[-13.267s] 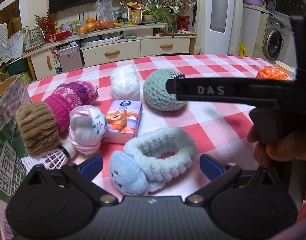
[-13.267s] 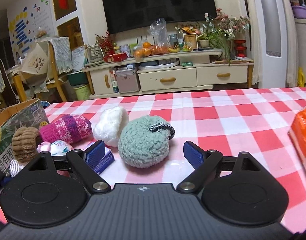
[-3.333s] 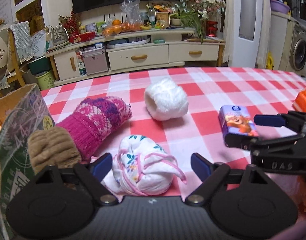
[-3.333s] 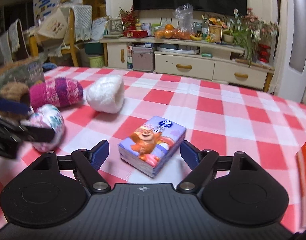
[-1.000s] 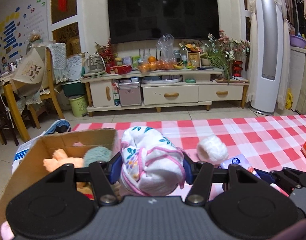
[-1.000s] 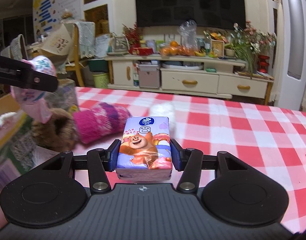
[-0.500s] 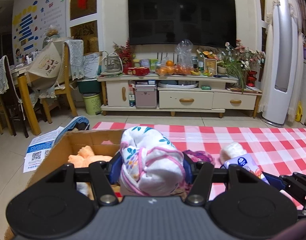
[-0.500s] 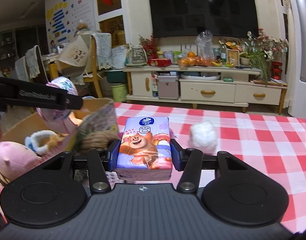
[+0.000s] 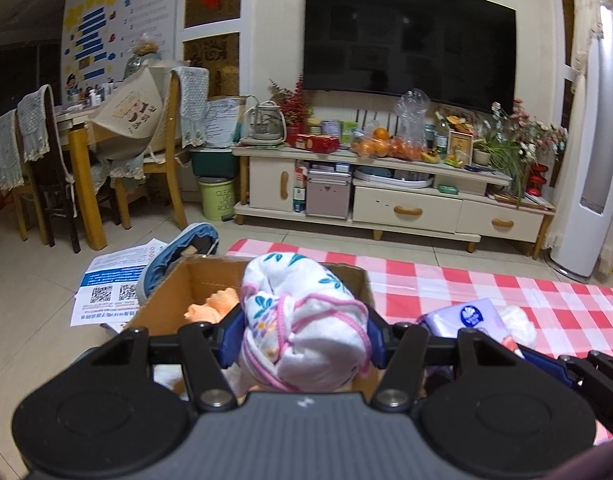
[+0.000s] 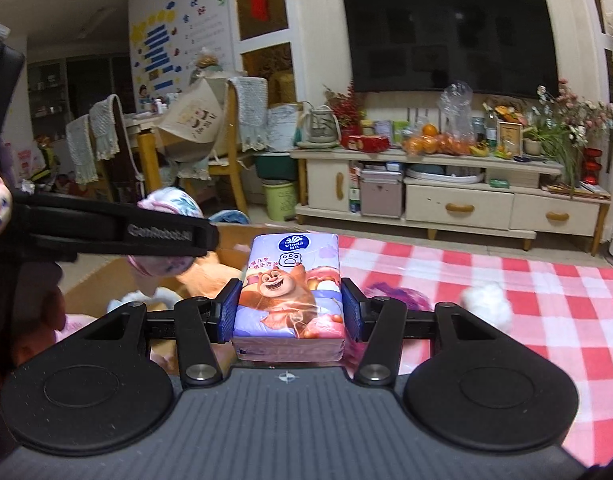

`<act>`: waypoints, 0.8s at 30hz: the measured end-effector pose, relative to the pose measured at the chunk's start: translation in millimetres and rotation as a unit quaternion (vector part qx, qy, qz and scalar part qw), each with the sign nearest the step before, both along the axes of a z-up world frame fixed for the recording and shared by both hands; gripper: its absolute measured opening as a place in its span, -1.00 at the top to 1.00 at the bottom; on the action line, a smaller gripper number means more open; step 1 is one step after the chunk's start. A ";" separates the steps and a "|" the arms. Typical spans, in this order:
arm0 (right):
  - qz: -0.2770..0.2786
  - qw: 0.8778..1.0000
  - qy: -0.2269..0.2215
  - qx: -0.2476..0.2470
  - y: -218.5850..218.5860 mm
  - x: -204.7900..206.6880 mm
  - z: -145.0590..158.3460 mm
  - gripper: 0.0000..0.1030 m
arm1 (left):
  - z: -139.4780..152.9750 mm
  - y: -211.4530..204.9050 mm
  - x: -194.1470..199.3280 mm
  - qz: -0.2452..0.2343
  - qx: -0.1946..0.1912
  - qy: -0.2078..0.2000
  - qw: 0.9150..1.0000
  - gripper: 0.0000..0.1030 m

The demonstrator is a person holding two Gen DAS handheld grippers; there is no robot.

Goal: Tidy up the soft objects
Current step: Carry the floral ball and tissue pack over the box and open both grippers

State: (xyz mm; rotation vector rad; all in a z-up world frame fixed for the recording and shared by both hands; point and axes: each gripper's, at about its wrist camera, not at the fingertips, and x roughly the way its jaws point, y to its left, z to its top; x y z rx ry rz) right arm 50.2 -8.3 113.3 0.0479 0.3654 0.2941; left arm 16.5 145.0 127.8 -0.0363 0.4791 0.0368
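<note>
My left gripper [image 9: 302, 334] is shut on a white floral cloth bundle [image 9: 302, 320] with pink cords, held above the open cardboard box [image 9: 194, 280]. An orange plush toy [image 9: 212, 306] lies inside the box. My right gripper [image 10: 291, 308] is shut on a purple tissue pack [image 10: 289, 296] printed with a cartoon bear, just right of the box [image 10: 98, 280]. In the right wrist view the left gripper's arm [image 10: 118, 230] crosses at the left with the bundle [image 10: 170, 204] showing behind it. The tissue pack [image 9: 472, 318] also shows at the right of the left wrist view.
A red-and-white checked tablecloth [image 10: 546, 292] carries a white fluffy ball [image 10: 488, 304] and a pink knitted item [image 10: 398, 294]. Beyond the table edge lie papers [image 9: 114, 288] on the floor, wooden chairs [image 9: 162, 160] and a TV cabinet [image 9: 390, 196].
Both grippers have carried their loads leftward and a little upward toward the box. The box now sits lower and nearer in both views, and more floor shows.
</note>
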 end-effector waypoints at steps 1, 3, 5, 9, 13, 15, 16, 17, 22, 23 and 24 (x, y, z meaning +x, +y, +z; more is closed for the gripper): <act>0.004 1.000 -0.001 -0.001 3.7 1.8 1.3 -0.25 | -0.2 3.1 0.3 0.003 -0.001 0.000 1.000 -0.13; 0.010 1.000 -0.002 -0.001 12.9 6.6 3.3 -0.25 | -0.7 9.5 2.0 0.011 -0.005 0.003 1.000 -0.13; 0.017 1.000 -0.001 0.000 18.6 11.1 3.7 -0.25 | -1.6 17.3 4.4 0.021 -0.010 0.005 1.000 -0.13; 0.031 1.000 0.003 -0.003 30.4 19.1 2.5 -0.25 | -1.8 28.0 6.5 0.036 -0.018 0.010 0.999 -0.13; 0.046 0.999 0.007 -0.009 40.3 25.2 -1.6 -0.25 | -3.9 37.0 9.1 0.047 -0.026 0.019 0.998 -0.13; 0.055 0.998 0.011 -0.013 46.5 26.3 -4.7 -0.25 | -5.6 40.7 10.5 0.052 -0.027 0.024 0.998 -0.13; 0.059 0.998 0.012 -0.015 48.7 25.6 -5.8 -0.25 | -6.6 42.7 11.6 0.055 -0.028 0.027 0.998 -0.13; 0.063 0.998 0.013 -0.017 52.8 26.0 -7.1 -0.25 | -7.3 44.6 12.8 0.057 -0.028 0.030 0.998 -0.13; 0.077 0.996 0.023 -0.022 61.1 23.3 -14.3 -0.25 | -9.7 50.4 16.5 0.062 -0.028 0.040 0.997 -0.14; 0.080 0.996 0.025 -0.024 62.4 22.4 -15.5 -0.25 | -10.3 50.8 17.2 0.062 -0.028 0.043 0.997 -0.14; 0.084 0.996 0.027 -0.028 64.2 21.4 -16.9 -0.26 | -10.4 51.6 17.9 0.062 -0.029 0.046 0.997 -0.15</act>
